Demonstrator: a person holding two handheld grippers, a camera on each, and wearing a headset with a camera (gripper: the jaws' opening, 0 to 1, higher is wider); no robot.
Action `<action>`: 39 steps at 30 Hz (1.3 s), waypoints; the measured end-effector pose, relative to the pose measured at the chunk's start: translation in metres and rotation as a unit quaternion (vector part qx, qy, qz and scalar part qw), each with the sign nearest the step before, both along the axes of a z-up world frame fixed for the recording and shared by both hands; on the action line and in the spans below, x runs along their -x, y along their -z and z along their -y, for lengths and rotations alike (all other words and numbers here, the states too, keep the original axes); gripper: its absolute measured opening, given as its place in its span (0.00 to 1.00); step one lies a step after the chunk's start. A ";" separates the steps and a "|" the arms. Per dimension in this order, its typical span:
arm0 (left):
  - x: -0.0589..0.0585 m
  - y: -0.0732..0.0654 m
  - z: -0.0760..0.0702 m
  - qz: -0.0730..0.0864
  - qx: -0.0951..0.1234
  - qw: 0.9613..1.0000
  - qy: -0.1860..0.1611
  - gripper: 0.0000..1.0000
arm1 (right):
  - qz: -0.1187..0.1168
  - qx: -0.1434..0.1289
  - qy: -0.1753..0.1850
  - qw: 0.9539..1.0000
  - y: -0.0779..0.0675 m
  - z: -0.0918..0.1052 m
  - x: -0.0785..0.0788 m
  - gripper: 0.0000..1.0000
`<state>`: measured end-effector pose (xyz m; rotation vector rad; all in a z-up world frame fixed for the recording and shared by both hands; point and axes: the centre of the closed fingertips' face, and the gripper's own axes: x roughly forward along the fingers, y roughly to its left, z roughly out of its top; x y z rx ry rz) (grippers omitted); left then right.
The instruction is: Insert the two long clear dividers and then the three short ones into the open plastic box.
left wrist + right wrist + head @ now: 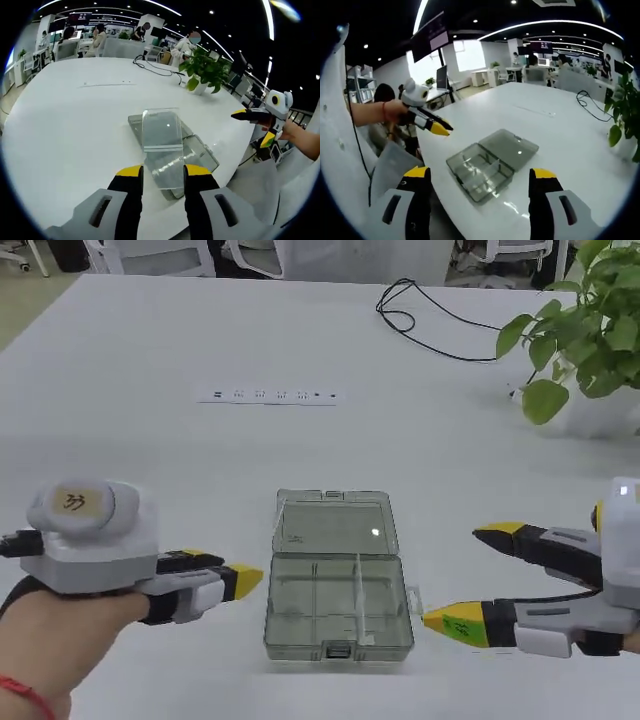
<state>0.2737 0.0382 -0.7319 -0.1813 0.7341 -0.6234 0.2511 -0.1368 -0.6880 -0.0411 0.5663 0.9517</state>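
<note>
From the head view, the open plastic box (338,602) sits on the white table (150,440), near its front edge, with its lid (335,522) laid back flat behind it. At least one clear divider (357,590) stands upright in the tray, right of middle; how many more are in there I cannot tell. The left gripper (240,580) hovers just left of the box with its fingers close together, holding nothing. The right gripper (470,575) hangs to the box's right, fingers spread wide and empty. Farther back lie a power strip (270,395) and a black cable (430,320), with a potted plant (590,330) at the right.

In the left gripper view, its own yellow-tipped fingers stand a small gap apart, nothing between them, and the box (200,155) lies just ahead. The right gripper (252,129) shows beyond the box, fingers parted.

In the right gripper view, its own fingers are far apart. The box (480,172) lies ahead, and the left gripper (442,129) is on its far side.
</note>
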 end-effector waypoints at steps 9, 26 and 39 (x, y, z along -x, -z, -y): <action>0.004 -0.015 0.026 0.008 0.045 0.999 0.012 0.30 | 0.006 -0.055 0.039 0.998 -0.029 -0.023 -0.013 0.67; 0.013 -0.033 0.075 0.022 0.093 0.994 0.054 0.30 | -0.059 -0.087 0.087 0.991 -0.022 -0.063 -0.015 0.28; 0.017 -0.033 0.083 0.028 0.082 0.993 0.075 0.30 | -0.091 -0.085 0.105 0.987 -0.006 -0.074 -0.014 0.15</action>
